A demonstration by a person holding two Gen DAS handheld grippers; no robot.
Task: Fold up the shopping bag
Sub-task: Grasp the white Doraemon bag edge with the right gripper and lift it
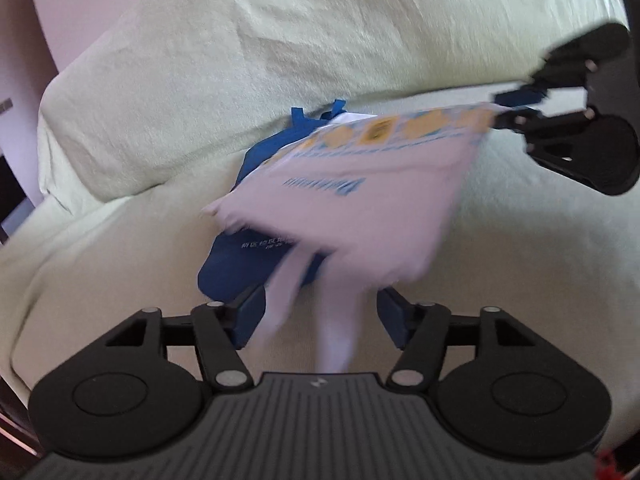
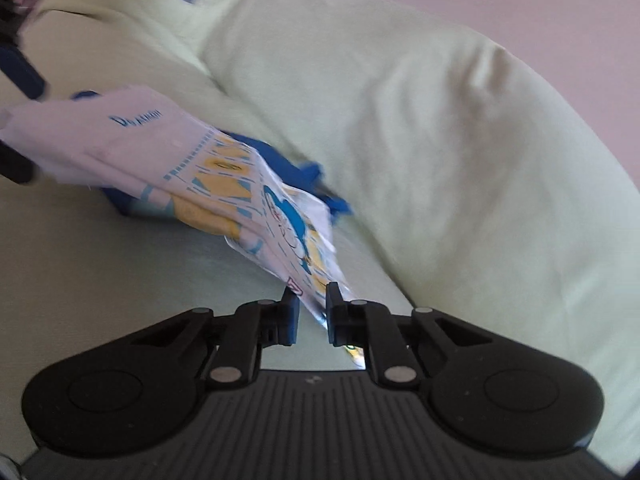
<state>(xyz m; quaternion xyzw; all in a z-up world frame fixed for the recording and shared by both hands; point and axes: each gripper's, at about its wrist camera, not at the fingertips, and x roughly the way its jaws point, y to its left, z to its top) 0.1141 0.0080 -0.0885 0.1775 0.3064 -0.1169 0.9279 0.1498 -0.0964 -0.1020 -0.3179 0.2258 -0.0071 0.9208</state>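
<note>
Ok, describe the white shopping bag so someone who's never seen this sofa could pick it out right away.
Find the pale green sofa; on its seat, below the back cushion, lies a dark blue bag. The white shopping bag is lifted above that one, its corner pinched in the right gripper. A yellow and blue cartoon border and blue lettering set it apart from the plain blue bag.

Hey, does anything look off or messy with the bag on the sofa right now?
Yes. The white shopping bag hangs crooked in the air: the right hand-held gripper pinches one corner, while the left hand-held gripper stands open around its dangling handles. A blue bag lies rumpled underneath on the sofa cover.
</note>
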